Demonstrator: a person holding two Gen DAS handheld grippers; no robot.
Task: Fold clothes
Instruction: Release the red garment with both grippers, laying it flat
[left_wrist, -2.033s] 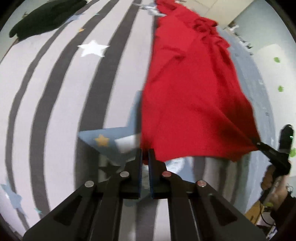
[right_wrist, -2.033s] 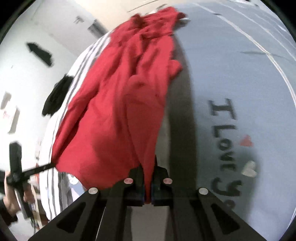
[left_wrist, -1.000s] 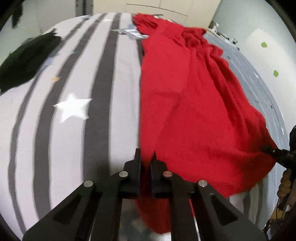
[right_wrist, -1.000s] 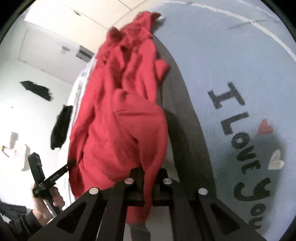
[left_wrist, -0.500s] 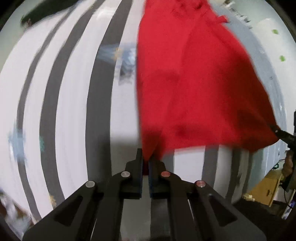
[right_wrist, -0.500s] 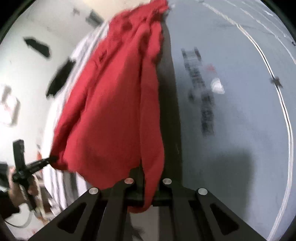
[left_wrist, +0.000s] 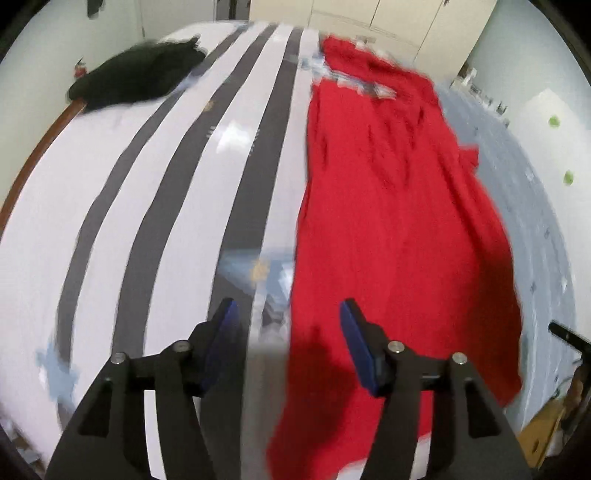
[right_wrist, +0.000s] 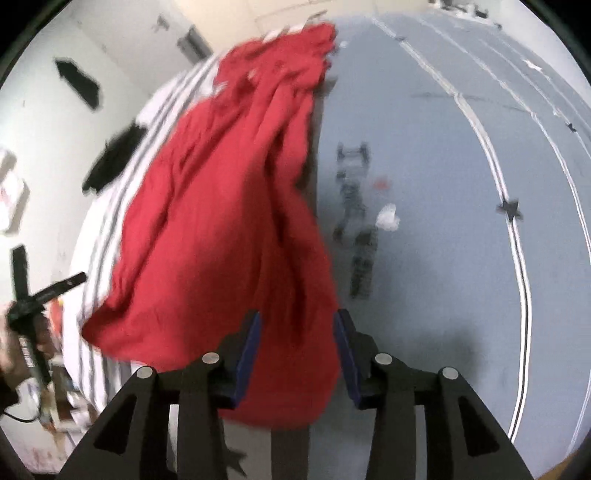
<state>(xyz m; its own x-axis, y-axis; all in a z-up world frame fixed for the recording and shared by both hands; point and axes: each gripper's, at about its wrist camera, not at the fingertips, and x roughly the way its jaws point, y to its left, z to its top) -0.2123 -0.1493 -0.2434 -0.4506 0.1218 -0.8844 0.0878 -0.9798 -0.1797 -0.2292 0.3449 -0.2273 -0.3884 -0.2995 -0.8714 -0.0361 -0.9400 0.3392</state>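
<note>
black garment (left_wrist: 136, 79) far left on striped bed (left_wrist: 155, 206) | my left gripper (left_wrist: 290, 314): jaws just opened, gripping nothing | red garment (left_wrist: 399, 229) lies lengthwise on bed | my right gripper (right_wrist: 297, 325): jaws just opened, red cloth between, unpinched

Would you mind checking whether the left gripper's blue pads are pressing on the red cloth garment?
Apart. The left wrist view shows the left gripper with jaws spread, having just opened; the red garment lies between them, both pads clear of it.

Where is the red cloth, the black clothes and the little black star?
red garment (left_wrist: 399, 229): left wrist view, middle of the spread fabric.
black garment (left_wrist: 136, 75): left wrist view, middle of the dark heap.
black star (right_wrist: 511, 210): right wrist view, centre of the print.
</note>
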